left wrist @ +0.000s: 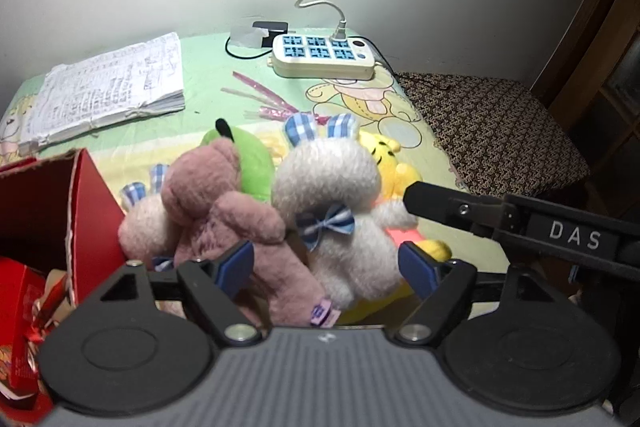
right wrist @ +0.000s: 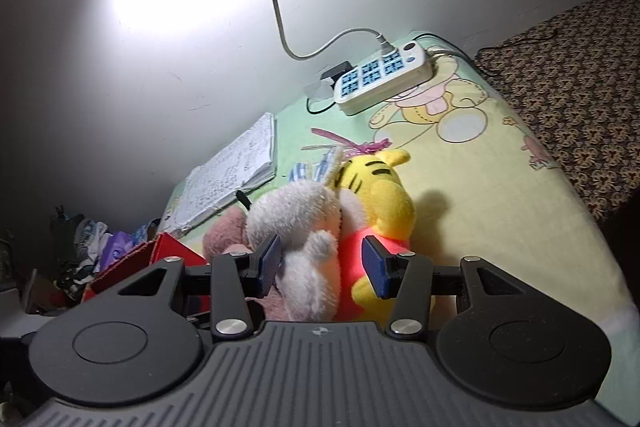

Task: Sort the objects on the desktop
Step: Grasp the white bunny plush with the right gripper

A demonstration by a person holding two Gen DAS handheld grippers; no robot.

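Left tool point(left wrist: 326, 263) spread, straddling pink plush point(left wrist: 240, 223) and white plush point(left wrist: 340, 211) beside red box point(left wrist: 92, 195). Right tool point(right wrist: 320, 265) spread around white plush, yellow plush point(right wrist: 384, 199).

Pink plush bear point(left wrist: 236, 215); white plush point(left wrist: 340, 203) with blue-checked ears and bow; yellow plush point(right wrist: 380, 195), red shirt; green plush point(left wrist: 252, 163); red box point(left wrist: 80, 211); black-patterned brown cloth point(left wrist: 500, 135).

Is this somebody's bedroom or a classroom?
Most likely a bedroom or another room at home, not a classroom. A heap of soft toys, like the yellow bear, lies on a cartoon-print sheet. A handwritten notebook and a power strip sit by a plain wall.
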